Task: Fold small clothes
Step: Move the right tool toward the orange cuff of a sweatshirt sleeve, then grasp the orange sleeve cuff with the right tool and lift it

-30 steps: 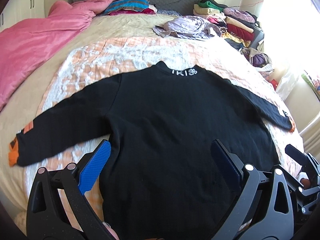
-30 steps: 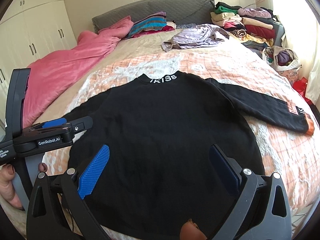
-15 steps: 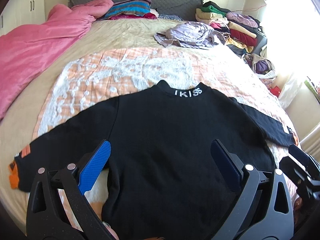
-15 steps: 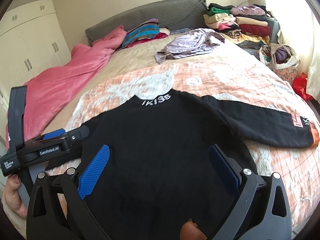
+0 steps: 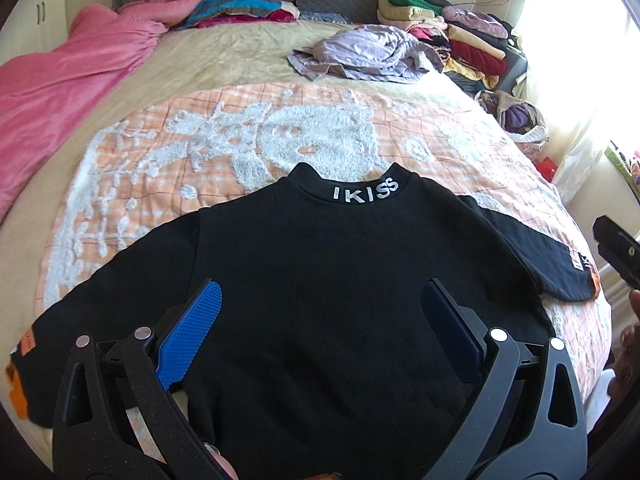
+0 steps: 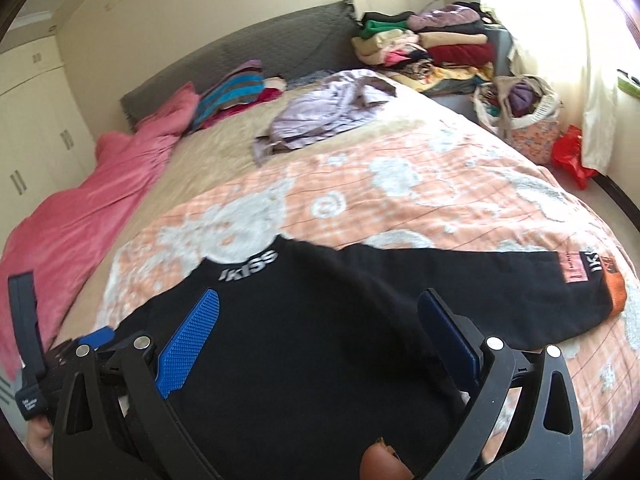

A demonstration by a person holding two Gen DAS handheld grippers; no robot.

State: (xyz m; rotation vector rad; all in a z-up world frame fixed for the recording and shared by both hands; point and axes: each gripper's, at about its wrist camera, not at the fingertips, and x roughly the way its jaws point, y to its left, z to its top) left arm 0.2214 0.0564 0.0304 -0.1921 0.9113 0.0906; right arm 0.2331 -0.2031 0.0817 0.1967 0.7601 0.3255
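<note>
A small black sweater [image 5: 328,280] with white "IKISS" on its collar lies flat on the bed, sleeves spread to both sides, orange cuffs at the ends. It also shows in the right wrist view [image 6: 304,344]. My left gripper [image 5: 320,320] is open and empty, above the sweater's lower body. My right gripper [image 6: 320,324] is open and empty, above the sweater's right half, with the right sleeve [image 6: 500,280] stretching away to the right. The left gripper's body shows at the left edge of the right wrist view [image 6: 28,344].
The sweater rests on an orange and white quilt [image 5: 280,136]. A pink duvet [image 5: 60,64] lies at the left. A crumpled lilac garment [image 5: 360,56] lies further up the bed. Stacks of folded clothes [image 5: 448,28] and a bag of clothes [image 6: 520,112] stand at the right.
Both grippers have drawn back and risen, so the sweater looks smaller and lower in view. The right wrist view has swung to the right. Both grippers stay open.
</note>
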